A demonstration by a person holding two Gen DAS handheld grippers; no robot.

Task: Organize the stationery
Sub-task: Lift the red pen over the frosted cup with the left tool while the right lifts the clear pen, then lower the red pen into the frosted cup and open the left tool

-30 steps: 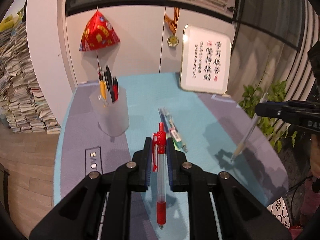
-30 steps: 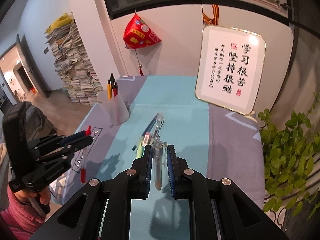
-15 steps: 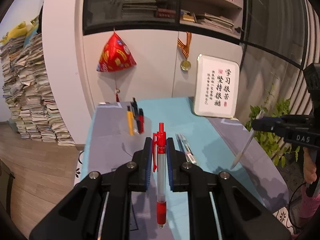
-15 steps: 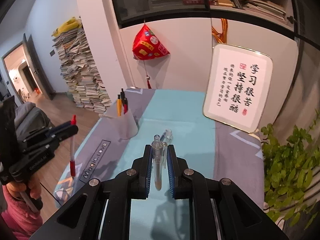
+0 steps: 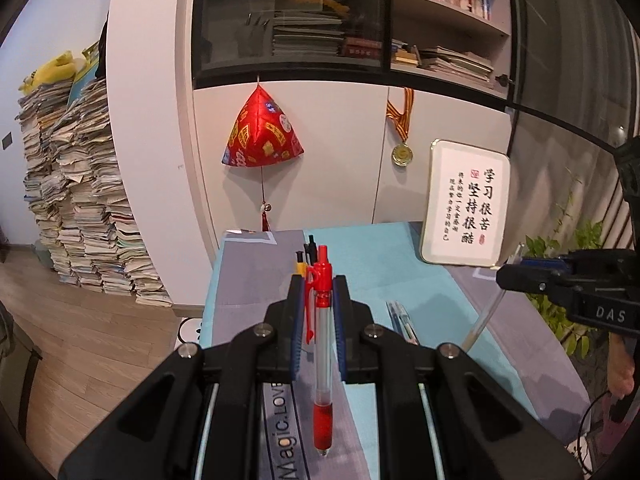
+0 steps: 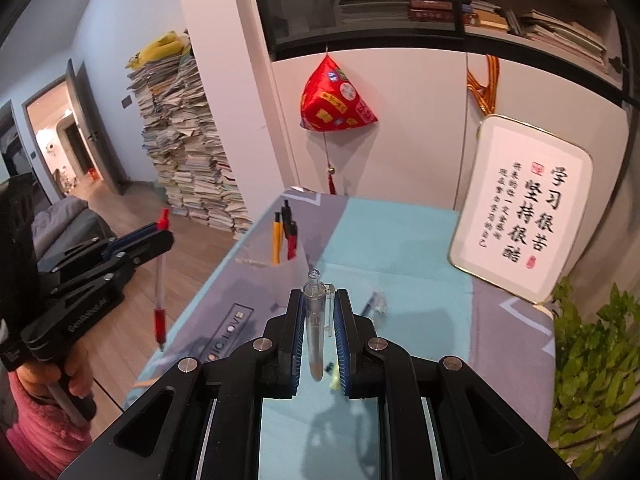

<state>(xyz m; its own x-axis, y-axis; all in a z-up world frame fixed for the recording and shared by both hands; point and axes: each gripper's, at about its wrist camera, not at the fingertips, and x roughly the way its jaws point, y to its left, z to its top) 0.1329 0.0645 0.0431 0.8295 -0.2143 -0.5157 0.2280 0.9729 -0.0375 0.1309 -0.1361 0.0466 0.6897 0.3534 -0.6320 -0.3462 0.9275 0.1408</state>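
Note:
My left gripper [image 5: 317, 300] is shut on a red pen [image 5: 322, 364] and holds it upright, tip down, high above the table's near left part; it also shows in the right wrist view [image 6: 160, 236]. My right gripper [image 6: 318, 316] is shut on a clear pen [image 6: 314, 328], upright, above the teal mat; it shows at the right of the left wrist view [image 5: 516, 276]. A translucent pen cup [image 6: 280, 268] with several pens [image 6: 285, 236] stands on the table's left side. Loose pens [image 5: 402, 320] lie on the mat.
A framed calligraphy sign [image 6: 524, 208] leans at the table's back right. A green plant [image 6: 592, 356] stands off the right edge. A red hanging ornament [image 5: 262, 136] and a medal [image 5: 401, 154] hang on the cabinet behind. Book stacks [image 5: 80, 208] fill the left floor.
Both grippers have risen and tilted up with their pens still held. The table and pen cup have dropped lower in both views.

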